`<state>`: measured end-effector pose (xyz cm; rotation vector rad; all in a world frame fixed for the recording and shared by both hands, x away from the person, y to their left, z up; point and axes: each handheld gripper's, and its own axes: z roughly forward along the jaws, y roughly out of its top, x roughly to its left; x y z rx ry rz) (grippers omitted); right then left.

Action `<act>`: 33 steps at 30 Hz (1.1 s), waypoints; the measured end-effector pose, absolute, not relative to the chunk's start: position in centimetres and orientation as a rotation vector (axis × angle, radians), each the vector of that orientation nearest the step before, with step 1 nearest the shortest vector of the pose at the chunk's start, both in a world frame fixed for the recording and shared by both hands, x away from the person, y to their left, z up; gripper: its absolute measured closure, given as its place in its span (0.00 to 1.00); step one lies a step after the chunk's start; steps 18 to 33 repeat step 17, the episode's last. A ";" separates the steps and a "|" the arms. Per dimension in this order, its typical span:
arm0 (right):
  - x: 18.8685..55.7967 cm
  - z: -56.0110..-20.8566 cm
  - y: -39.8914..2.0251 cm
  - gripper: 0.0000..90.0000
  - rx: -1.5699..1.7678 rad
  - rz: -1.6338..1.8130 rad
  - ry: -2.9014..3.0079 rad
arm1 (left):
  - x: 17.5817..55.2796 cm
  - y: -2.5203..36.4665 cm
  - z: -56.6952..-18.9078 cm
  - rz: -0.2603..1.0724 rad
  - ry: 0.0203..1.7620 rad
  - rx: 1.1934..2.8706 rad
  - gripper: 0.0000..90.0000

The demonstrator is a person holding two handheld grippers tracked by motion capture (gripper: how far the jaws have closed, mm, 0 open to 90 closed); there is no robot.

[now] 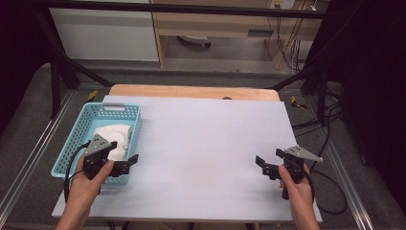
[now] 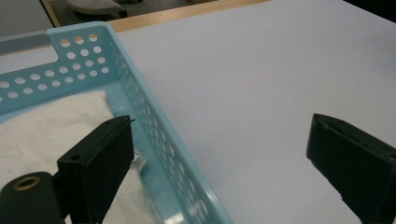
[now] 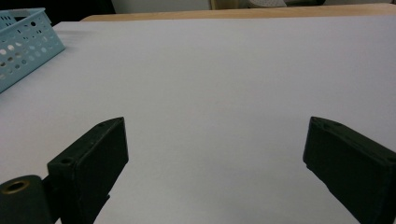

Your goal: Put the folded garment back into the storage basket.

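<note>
A light blue perforated basket (image 1: 115, 108) stands on the left side of the table and holds a crumpled white cloth (image 1: 113, 134). A hand holds my left gripper (image 1: 130, 163) over the basket's near right corner, open with nothing between its fingers. In the left gripper view, one jaw hangs over the cloth (image 2: 46, 126) inside the basket (image 2: 79, 46), and the other is over the bare sheet; the left gripper (image 2: 219, 122) straddles the basket's wall. My right gripper (image 1: 269, 160) is open over the sheet at the right, and its own view shows the right gripper (image 3: 215, 122) empty, with the basket (image 3: 23, 37) far off.
A pale lavender sheet (image 1: 206, 143) covers the wooden table (image 1: 191, 91). Black frame legs (image 1: 57, 72) stand at both far corners. Cables (image 1: 330, 191) trail on the floor to the right. A cabinet (image 1: 210, 24) stands behind the table.
</note>
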<state>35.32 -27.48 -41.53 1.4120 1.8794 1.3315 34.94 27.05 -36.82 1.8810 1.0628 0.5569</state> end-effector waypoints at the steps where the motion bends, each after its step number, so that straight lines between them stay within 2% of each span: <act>1: 35.3 -41.7 -27.4 0.08 1.411 1.333 1.880 | 34.9 27.0 -36.8 0.556 1.061 1.880 0.09; 17: 35.0 -44.5 -25.7 0.08 1.307 1.279 1.950 | 34.8 26.0 -37.3 0.519 1.052 1.861 0.10; 33: 35.0 -44.5 -25.7 0.08 1.307 1.279 1.950 | 34.8 26.0 -37.3 0.519 1.052 1.861 0.10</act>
